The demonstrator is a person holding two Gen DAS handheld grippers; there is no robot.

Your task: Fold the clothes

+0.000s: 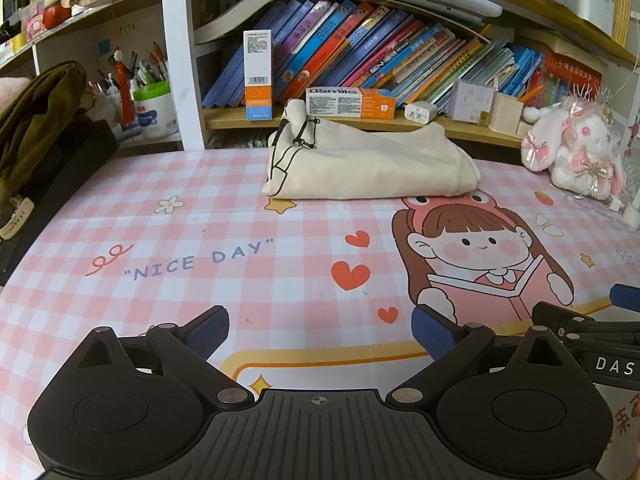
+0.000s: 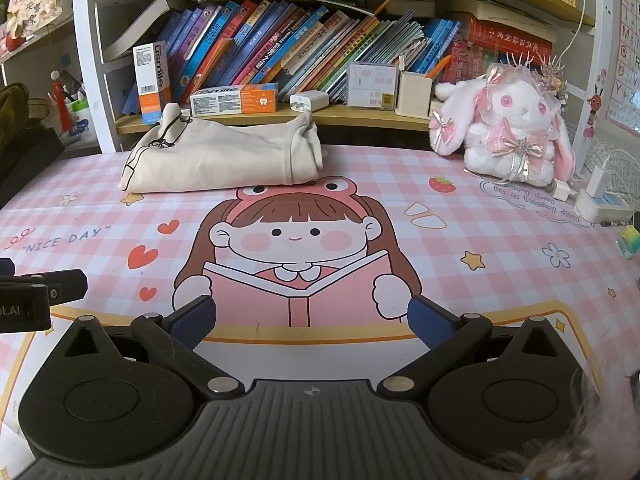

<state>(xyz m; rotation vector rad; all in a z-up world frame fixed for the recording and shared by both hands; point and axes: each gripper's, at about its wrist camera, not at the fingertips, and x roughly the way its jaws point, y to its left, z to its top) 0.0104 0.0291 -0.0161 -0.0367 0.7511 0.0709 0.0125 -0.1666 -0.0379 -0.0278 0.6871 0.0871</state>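
A desk covered by a pink checked mat [image 1: 168, 184] with a cartoon girl reading and the words "NICE DAY" fills both views, with a bookshelf [image 2: 280, 118] full of leaning books behind it. The cream garment [image 1: 360, 160] lies at the far edge of the mat, just in front of the shelf, already gathered into a compact, roughly rectangular bundle with a black drawstring showing at its left end. Both tools sit low at the near side, well apart from it: the left gripper [image 1: 320, 332] is spread wide and holds nothing, and the right gripper [image 2: 312, 322] is likewise spread and empty.

Judging by the tidy bundle, the fold looks either finished or one last fold short; I cannot tell which. If more is needed, the next move calls for reaching forward across the bare mat, each gripper pinching an end of the cream garment and drawing it nearer before folding again.

A toothpaste box [image 1: 350, 102] and a tall carton [image 1: 258, 74] stand on the shelf ledge just behind the bundle, and a plush rabbit [image 2: 508, 128] sits to the right, near enough to be brushed. A dark olive bag [image 1: 36, 120] rests at the left edge. A charger and white cables [image 2: 600, 196] lie at the far right
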